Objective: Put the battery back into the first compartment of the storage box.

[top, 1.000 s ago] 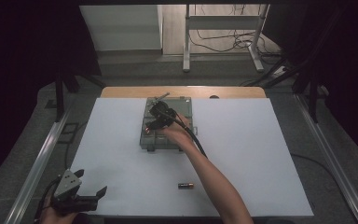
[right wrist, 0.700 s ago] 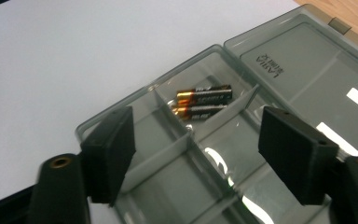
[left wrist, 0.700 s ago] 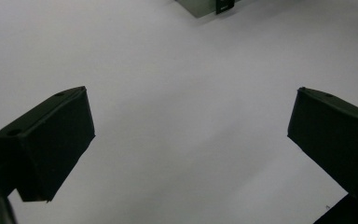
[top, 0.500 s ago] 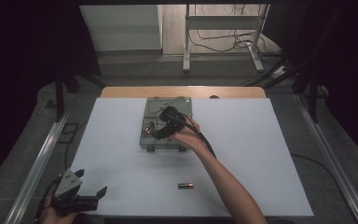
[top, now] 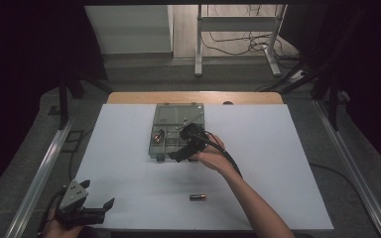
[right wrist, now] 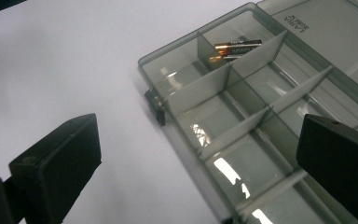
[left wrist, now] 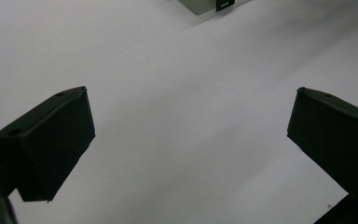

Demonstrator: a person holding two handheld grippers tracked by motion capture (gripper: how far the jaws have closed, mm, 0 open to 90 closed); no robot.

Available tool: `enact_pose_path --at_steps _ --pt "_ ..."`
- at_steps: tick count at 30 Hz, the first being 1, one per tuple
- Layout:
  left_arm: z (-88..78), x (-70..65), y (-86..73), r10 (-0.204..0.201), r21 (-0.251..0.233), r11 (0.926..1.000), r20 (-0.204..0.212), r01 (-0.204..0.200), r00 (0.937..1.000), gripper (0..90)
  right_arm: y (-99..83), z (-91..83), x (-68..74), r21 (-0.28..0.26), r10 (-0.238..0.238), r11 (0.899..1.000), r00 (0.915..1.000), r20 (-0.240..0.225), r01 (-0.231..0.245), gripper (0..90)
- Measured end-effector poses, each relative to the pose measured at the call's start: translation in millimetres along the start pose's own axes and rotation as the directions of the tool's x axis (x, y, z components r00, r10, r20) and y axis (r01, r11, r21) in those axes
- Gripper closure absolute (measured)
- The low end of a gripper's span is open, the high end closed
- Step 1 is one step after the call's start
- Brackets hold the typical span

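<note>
Around the grey compartment box [top: 177,130] a white sheet [top: 129,163] covers the table, with a wooden edge beyond it, a dark floor, metal legs and loose cables past that. The right gripper [top: 178,153] hangs over the box's near edge, its jaws just opened wide with nothing between them. Near the box, toward the person, a lone battery [top: 197,197] lies on the sheet. The left gripper [top: 96,210] rests well off at the sheet's near left corner, jaws apart and empty. The right gripper view shows the dividers and batteries [right wrist: 235,49] in one far cell.
</note>
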State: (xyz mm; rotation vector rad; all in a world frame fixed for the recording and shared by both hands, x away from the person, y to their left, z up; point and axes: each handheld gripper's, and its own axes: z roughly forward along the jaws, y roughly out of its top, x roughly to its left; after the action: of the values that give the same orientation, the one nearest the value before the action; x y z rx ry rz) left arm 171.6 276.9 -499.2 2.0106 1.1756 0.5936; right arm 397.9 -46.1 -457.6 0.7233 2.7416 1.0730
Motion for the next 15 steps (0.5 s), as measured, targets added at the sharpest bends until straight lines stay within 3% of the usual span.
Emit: enact_pose_path --at_steps 5,13,15 --pt "0.2 -0.6 0.2 0.003 0.001 1.0 -0.002 -0.003 1.0 1.4 -11.7 -11.4 6.4 -0.026 -0.021 0.999 0.9997 0.011 0.021 0.0" --pt "0.0 -1.5 0.2 0.013 0.001 0.9999 -0.004 -0.013 0.9999 1.4 -30.0 -23.8 18.3 -0.008 -0.054 0.999 0.9981 0.03 0.054 0.1" --pt "-0.1 -1.5 0.1 0.013 0.0 0.9999 -0.003 -0.013 0.9999 1.4 -34.0 -27.1 21.0 -0.011 -0.043 0.999 0.9986 0.03 0.044 0.1"
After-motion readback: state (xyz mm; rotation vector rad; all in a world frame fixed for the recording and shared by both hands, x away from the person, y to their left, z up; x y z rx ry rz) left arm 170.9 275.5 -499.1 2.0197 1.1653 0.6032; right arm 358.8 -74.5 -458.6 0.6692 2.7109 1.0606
